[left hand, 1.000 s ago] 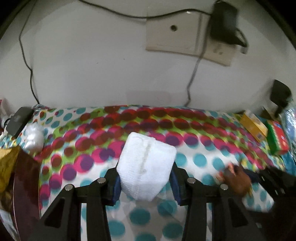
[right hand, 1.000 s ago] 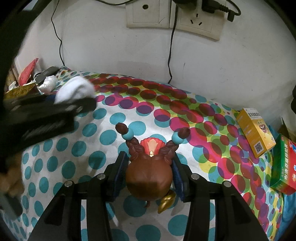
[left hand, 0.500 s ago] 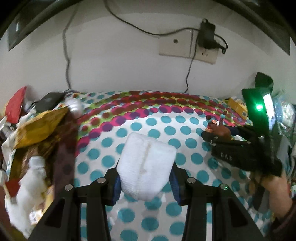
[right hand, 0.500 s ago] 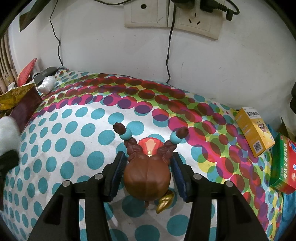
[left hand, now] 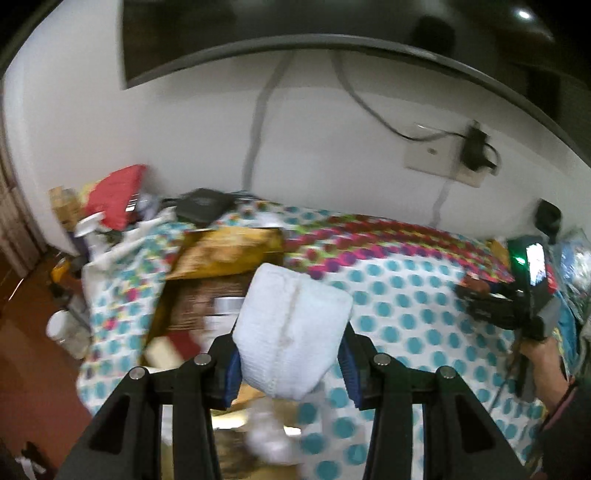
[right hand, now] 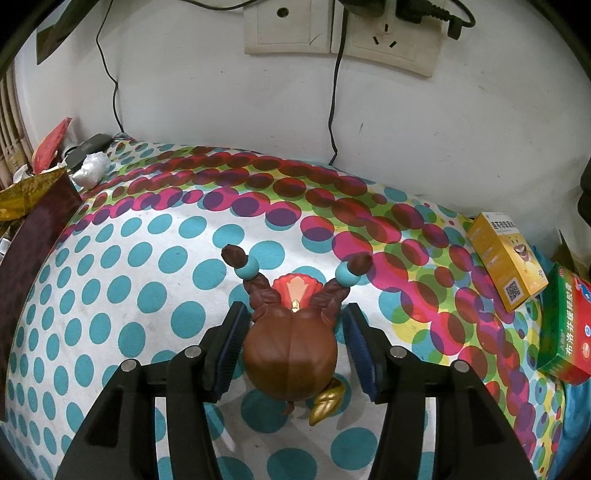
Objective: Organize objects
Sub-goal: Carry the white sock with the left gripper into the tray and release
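My left gripper (left hand: 290,363) is shut on a folded white cloth (left hand: 291,328) and holds it in the air above an open cardboard box (left hand: 207,295) at the left end of the dotted table (left hand: 406,317). My right gripper (right hand: 295,343) stands around a brown-haired doll figure (right hand: 290,354) that rests on the dotted tablecloth (right hand: 147,295); its jaws are parted, with a gap showing on each side of the figure. The right gripper also shows at the far right of the left wrist view (left hand: 517,306).
A yellow carton (right hand: 506,262) and a green and red carton (right hand: 569,328) lie at the table's right end. Clutter with a red packet (left hand: 118,195) and a black device (left hand: 203,206) sits at the left. Wall sockets (right hand: 340,33) with cables hang above.
My left gripper has swung left with the cloth, from mid-table to above the cardboard box. My right gripper's jaws have opened a little off the doll figure, which has stayed in place.
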{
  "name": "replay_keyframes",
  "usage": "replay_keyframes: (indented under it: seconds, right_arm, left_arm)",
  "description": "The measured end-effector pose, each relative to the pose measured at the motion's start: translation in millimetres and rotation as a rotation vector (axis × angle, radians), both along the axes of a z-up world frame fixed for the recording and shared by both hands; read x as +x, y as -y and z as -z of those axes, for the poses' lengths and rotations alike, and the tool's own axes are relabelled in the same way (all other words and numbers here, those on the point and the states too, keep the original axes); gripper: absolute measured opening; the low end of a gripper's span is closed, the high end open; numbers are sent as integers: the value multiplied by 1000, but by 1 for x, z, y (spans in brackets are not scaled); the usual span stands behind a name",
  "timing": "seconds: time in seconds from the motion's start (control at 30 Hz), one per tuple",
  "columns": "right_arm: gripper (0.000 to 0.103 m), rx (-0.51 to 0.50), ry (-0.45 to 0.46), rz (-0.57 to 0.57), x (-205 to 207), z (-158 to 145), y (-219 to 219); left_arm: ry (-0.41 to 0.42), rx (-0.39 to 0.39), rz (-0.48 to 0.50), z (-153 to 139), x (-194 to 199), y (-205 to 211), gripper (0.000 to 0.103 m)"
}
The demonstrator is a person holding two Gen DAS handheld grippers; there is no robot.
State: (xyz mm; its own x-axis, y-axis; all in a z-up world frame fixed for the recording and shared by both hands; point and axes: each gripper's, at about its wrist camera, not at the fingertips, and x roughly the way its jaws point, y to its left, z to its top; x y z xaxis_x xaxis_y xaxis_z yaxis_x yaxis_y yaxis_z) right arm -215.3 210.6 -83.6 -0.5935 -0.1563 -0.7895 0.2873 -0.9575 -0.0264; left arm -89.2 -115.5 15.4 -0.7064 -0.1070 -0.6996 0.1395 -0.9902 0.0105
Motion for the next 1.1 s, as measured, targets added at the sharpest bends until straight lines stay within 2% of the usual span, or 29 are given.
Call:
replay_keyframes:
  seconds: [0.1, 0.17, 0.27, 0.37, 0.5, 0.67, 1.1]
  right_arm:
    - [52, -1, 1, 1, -1, 1, 2]
    - [53, 0, 1, 1, -1, 1, 2]
    - [55, 3, 1, 8, -2, 1, 2]
    - [56, 7, 0, 11, -1, 1, 2]
    - [58, 8, 1, 17, -2, 1, 2]
    - [61, 9, 3, 25, -3, 2, 2]
    - [61, 8, 3, 25, -4, 2, 2]
  left_arm:
    - [3, -14, -64, -2, 10, 29, 44]
    - [5, 3, -101, -2, 15, 48, 44]
    - [31, 12, -124, 5, 19, 65, 44]
    - [52, 49, -107, 15, 22, 73, 44]
    - [69, 65, -79, 27, 24, 70, 44]
    - [114, 27, -48, 42, 22, 62, 44]
    - [184, -10, -58, 78, 15, 52, 45]
